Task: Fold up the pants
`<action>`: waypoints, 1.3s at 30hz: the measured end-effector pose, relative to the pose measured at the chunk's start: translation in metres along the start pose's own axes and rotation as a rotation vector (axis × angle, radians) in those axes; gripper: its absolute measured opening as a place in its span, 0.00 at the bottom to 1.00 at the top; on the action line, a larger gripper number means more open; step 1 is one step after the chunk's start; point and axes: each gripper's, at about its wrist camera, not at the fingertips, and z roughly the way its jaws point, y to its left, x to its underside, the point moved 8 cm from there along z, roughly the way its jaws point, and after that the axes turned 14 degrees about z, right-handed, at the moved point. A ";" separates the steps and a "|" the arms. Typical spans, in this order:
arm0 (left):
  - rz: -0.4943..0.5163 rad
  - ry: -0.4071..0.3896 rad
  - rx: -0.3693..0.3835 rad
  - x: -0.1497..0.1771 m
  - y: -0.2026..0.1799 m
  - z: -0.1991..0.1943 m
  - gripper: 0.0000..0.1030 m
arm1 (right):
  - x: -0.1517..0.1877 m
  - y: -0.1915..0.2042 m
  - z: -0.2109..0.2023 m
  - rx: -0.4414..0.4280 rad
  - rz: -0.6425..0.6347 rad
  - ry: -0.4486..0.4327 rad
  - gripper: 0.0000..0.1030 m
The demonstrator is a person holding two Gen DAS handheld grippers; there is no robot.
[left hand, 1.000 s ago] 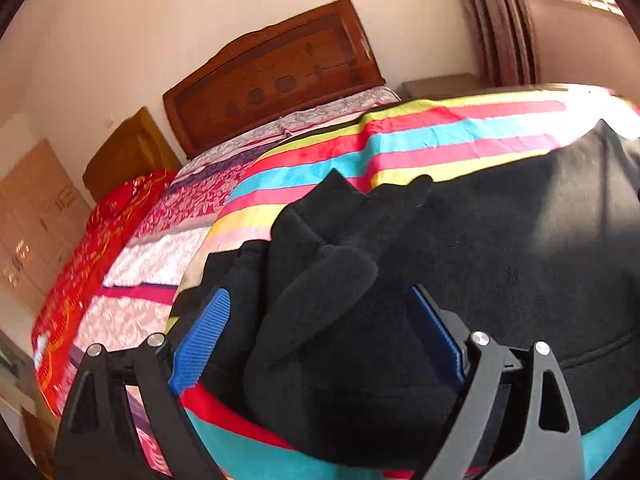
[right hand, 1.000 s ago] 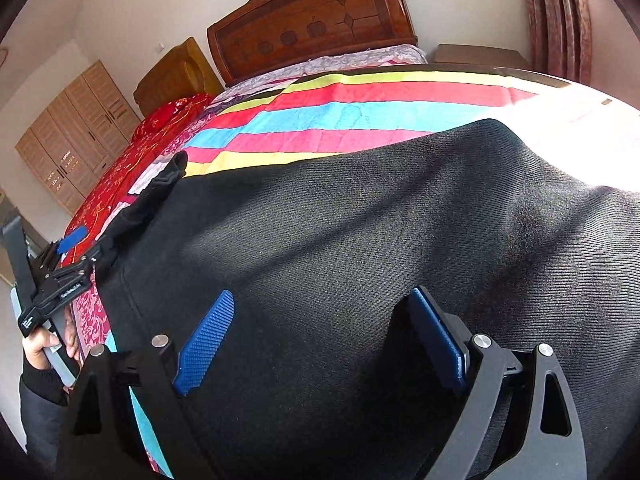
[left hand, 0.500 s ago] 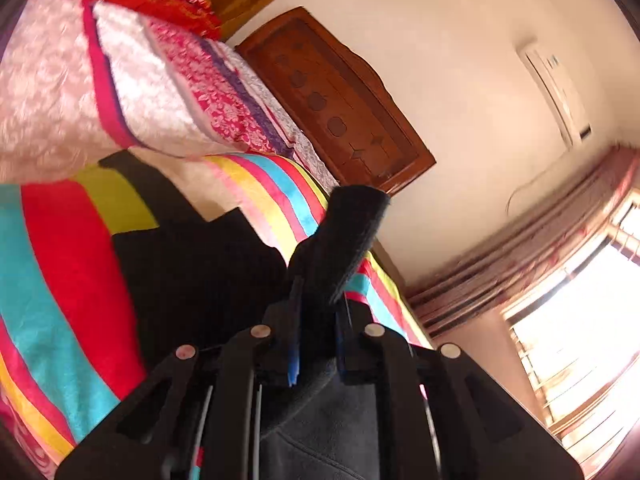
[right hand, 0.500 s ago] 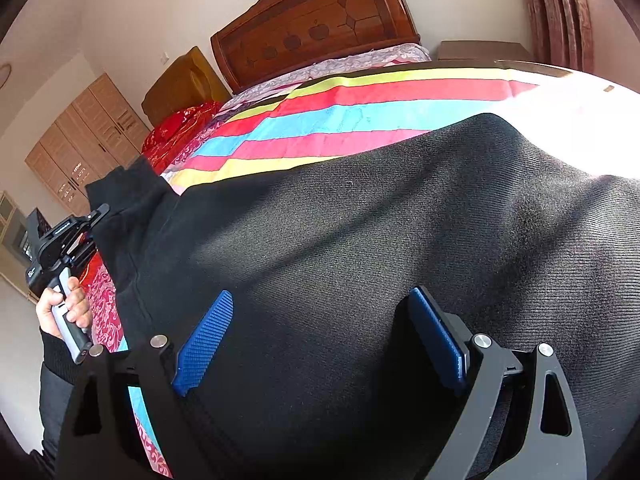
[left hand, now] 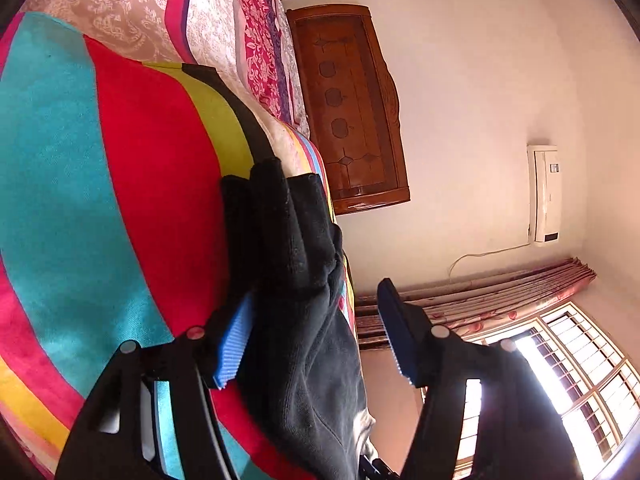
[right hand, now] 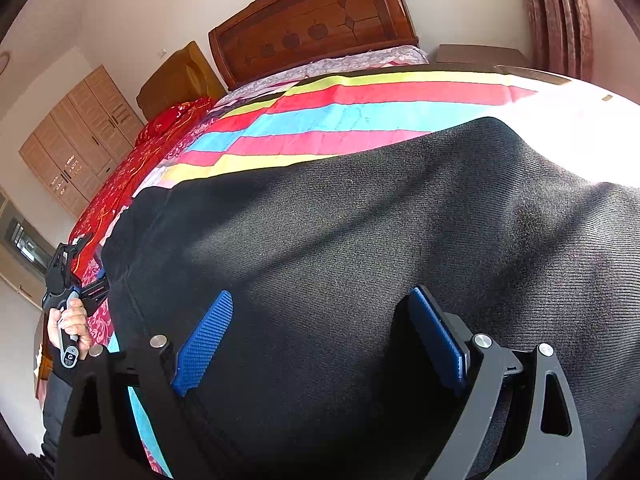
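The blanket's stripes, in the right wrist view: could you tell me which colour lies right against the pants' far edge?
The yellow stripe borders the black pants; the pink, blue and red stripes lie beyond it, toward the headboard.

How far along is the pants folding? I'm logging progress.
Early. The black pants lie mostly spread on the striped blanket. In hand: the left claw, just reopening, stands open around a bunched edge. The right claw hangs open. Folding remains.

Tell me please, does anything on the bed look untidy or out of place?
Yes. At the left edge of the black pants, the fabric is bunched into thick uneven folds between the open fingers of the left gripper, whose jaws have just been opening. The rest lies fairly flat on the striped blanket. Nothing looks damaged.
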 end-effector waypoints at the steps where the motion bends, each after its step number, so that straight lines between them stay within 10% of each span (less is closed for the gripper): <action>1: 0.028 0.009 0.006 0.000 -0.007 0.001 0.59 | 0.000 0.000 0.000 0.001 -0.001 0.000 0.85; 10: 0.335 0.053 -0.107 -0.007 -0.081 0.019 0.78 | 0.000 -0.001 0.002 0.010 -0.011 -0.003 0.85; 18: 0.157 -0.079 -0.210 -0.005 -0.017 -0.029 0.79 | 0.000 -0.002 0.001 -0.011 0.001 -0.002 0.85; 21: 0.103 -0.122 -0.234 0.005 0.003 -0.050 0.61 | 0.000 -0.002 0.001 -0.012 0.002 -0.002 0.85; 24: 0.200 -0.045 -0.382 0.017 0.007 -0.045 0.38 | 0.000 -0.001 0.002 -0.007 -0.003 -0.003 0.85; 31: 0.562 0.104 -0.559 0.030 -0.033 0.001 0.36 | 0.000 0.000 0.003 -0.001 -0.007 -0.005 0.85; 39: 0.409 0.144 -0.548 0.023 -0.016 0.015 0.58 | 0.000 0.000 0.003 -0.005 -0.004 -0.006 0.85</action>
